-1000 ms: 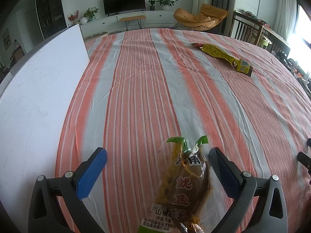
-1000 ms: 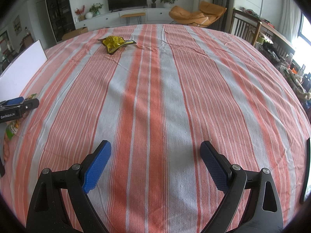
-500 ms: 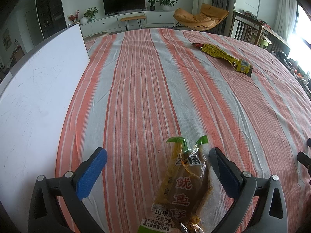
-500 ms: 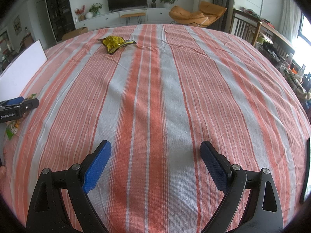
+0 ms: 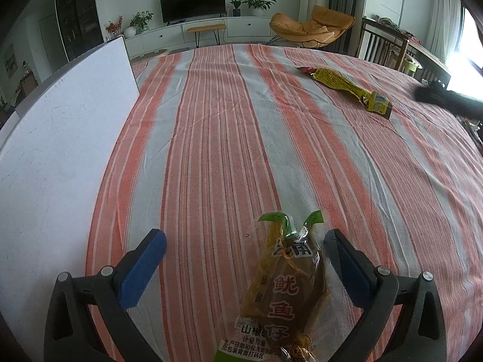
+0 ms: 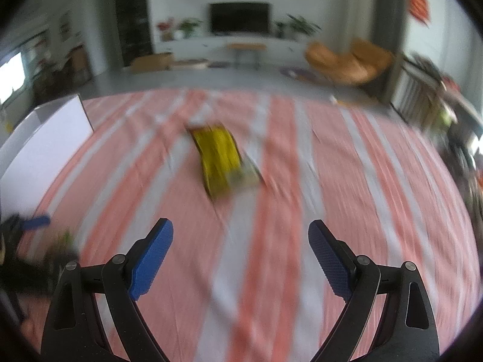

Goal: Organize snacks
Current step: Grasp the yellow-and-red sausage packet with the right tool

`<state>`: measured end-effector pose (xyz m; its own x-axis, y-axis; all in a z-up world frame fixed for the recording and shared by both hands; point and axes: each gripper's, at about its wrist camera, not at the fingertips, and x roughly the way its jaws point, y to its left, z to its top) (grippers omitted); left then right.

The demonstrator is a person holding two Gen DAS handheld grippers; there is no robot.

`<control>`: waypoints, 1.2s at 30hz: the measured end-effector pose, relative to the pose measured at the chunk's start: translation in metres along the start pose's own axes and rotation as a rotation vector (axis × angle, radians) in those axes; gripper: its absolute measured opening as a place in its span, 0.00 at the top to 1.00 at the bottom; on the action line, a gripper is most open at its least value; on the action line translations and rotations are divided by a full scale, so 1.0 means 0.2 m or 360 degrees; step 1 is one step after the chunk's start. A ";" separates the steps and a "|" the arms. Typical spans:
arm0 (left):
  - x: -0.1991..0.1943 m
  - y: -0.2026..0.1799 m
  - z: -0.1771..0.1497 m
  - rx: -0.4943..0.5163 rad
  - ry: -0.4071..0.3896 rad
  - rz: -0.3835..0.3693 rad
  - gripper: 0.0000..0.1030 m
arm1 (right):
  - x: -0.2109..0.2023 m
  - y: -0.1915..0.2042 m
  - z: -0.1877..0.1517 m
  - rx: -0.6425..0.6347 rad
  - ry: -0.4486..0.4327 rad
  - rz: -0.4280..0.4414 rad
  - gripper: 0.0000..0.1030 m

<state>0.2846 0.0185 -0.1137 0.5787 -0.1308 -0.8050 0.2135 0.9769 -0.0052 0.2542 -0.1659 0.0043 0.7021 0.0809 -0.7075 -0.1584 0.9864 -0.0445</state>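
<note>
Tablecloth: orange-and-grey stripes, filling most of both views.
White box: stands along the left edge of the left wrist view, its flat side facing the cloth; in the right wrist view it shows at the left edge.
Left gripper: bottom of its own view, jaws spread wide, nothing clamped.
Right gripper: bottom of its own view, jaws spread wide and empty; this view is blurred.
Squid snack packet: lies flat on the cloth at bottom centre of the left wrist view, between the blue pads and much closer to the right pad; whether it touches that pad cannot be told.
Long yellow snack packet: upper right of the left wrist view, lying on the cloth well apart from the squid packet; in the right wrist view it sits above centre, ahead of the open jaws.
</note>
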 end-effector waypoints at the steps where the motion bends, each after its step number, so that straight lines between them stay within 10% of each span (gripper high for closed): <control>1: 0.00 0.00 0.00 0.0000 0.0000 0.0000 0.00 | 0.09 0.04 0.08 -0.0064 0.0039 -0.0027 0.10; 11: 0.00 0.00 0.00 0.0000 0.0000 0.0000 0.00 | 0.63 0.04 0.22 0.0013 0.0417 0.0021 0.13; 16: 0.00 0.00 0.00 0.0000 0.0000 0.0000 0.00 | 0.57 -0.01 0.20 0.0049 0.0415 0.0070 0.44; 29: 0.00 0.00 0.00 0.0000 0.0000 -0.0001 0.00 | -0.16 0.05 -0.54 0.0113 0.0314 0.0029 0.43; 36: 0.00 0.00 0.00 0.0000 0.0001 -0.0001 0.00 | -0.47 0.03 -0.84 0.0338 0.0224 0.0068 0.23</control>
<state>0.2849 0.0183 -0.1140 0.5783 -0.1313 -0.8052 0.2137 0.9769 -0.0058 0.0710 -0.1922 -0.0485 0.5919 0.1173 -0.7974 -0.0263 0.9916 0.1264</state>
